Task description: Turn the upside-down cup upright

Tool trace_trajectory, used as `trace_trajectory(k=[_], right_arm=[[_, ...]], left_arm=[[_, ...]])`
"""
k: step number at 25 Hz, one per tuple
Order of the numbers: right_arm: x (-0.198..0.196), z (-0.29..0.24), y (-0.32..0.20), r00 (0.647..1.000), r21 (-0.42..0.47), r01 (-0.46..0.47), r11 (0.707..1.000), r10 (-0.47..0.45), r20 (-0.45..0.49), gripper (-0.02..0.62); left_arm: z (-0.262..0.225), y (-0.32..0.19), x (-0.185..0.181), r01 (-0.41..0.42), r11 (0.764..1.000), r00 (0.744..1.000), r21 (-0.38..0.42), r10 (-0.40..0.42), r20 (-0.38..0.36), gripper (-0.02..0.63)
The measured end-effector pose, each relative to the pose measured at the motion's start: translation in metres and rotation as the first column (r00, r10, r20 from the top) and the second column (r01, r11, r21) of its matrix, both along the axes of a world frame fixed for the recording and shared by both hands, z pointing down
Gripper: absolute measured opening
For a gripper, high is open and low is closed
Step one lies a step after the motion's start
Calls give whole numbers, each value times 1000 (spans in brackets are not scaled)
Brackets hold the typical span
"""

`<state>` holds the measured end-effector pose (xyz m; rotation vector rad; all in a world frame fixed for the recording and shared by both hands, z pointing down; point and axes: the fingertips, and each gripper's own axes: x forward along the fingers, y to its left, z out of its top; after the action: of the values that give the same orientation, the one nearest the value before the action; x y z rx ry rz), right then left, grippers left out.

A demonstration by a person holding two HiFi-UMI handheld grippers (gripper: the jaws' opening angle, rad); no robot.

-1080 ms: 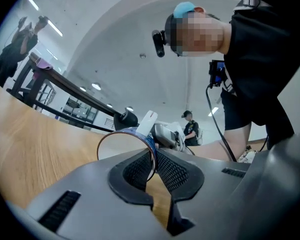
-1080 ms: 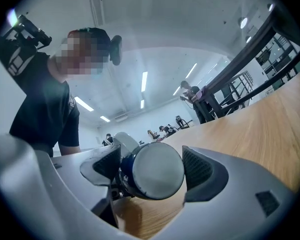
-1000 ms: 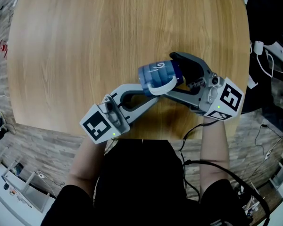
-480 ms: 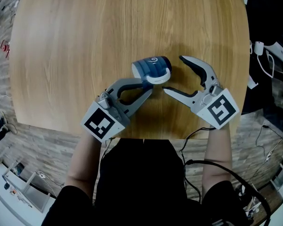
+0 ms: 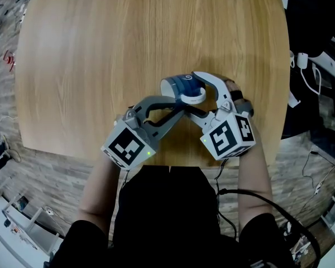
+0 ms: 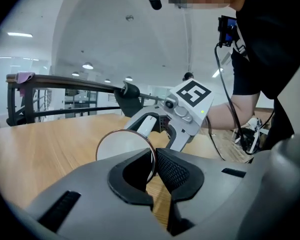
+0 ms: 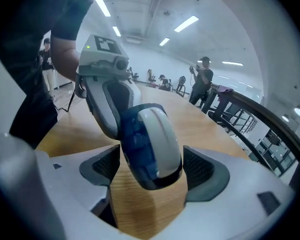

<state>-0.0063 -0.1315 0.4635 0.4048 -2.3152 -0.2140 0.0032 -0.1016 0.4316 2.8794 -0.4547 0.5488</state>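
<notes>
A blue cup with a white handle lies tilted on its side just above the wooden table, its mouth turned toward me. My left gripper is shut on the cup's rim; in the left gripper view the thin rim sits pinched between the pads. My right gripper straddles the cup from the right, one finger over it and one under. In the right gripper view the cup fills the gap between the open pads, with a sliver of space on each side.
The table's near edge runs right under both grippers, close to my body. Cables and plugs lie on the floor at the right. A dark railing and standing people are far behind the table.
The right gripper left the cup and swung out to the right with open jaws, then rolled and came back around the cup. The left gripper kept its hold and tipped the cup.
</notes>
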Motion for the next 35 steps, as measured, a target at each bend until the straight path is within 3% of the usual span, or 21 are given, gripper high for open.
trace_trajectory(k=[9,16,19,22,24,26,27,28,30,33,35], right_arm=[[-14,15,-1,995,62,11,998,-5,-100,347],[-13,23,-2,998,66,-63,996,63,-6,345],[-9,24,-5,995,72,-97,993,96,21,345],[0,22,-10,989,68,-144,987,141,49,345],[8,20,-13,978,41,-186,982,181,104,345],[12,13,-13,957,1,-212,977,208,200,345],[11,8,-12,942,-23,-217,976,216,256,345],[9,3,-10,925,-49,-219,974,223,307,345],[3,-5,-4,891,-92,-212,973,231,391,345],[-6,-12,6,859,-134,-188,973,229,457,345],[-13,-13,11,851,-153,-173,973,226,475,345]], left_arm=[[15,5,-2,-54,999,993,-2,54,107,34],[22,3,-3,-28,999,986,26,23,167,44],[17,7,-3,-47,998,989,30,43,143,81],[1,4,-9,-44,997,997,59,40,72,131],[-14,-9,-21,8,996,1000,90,-6,-21,138],[-15,-27,-46,183,982,976,-35,-186,-113,123],[-10,-38,-61,286,953,946,-104,-298,-129,75],[-4,-49,-74,368,921,914,-131,-384,-129,21],[11,-65,-87,470,876,874,-106,-479,-79,9],[29,-71,-79,497,868,867,-2,-496,37,8],[33,-71,-69,491,871,869,14,-491,59,8]])
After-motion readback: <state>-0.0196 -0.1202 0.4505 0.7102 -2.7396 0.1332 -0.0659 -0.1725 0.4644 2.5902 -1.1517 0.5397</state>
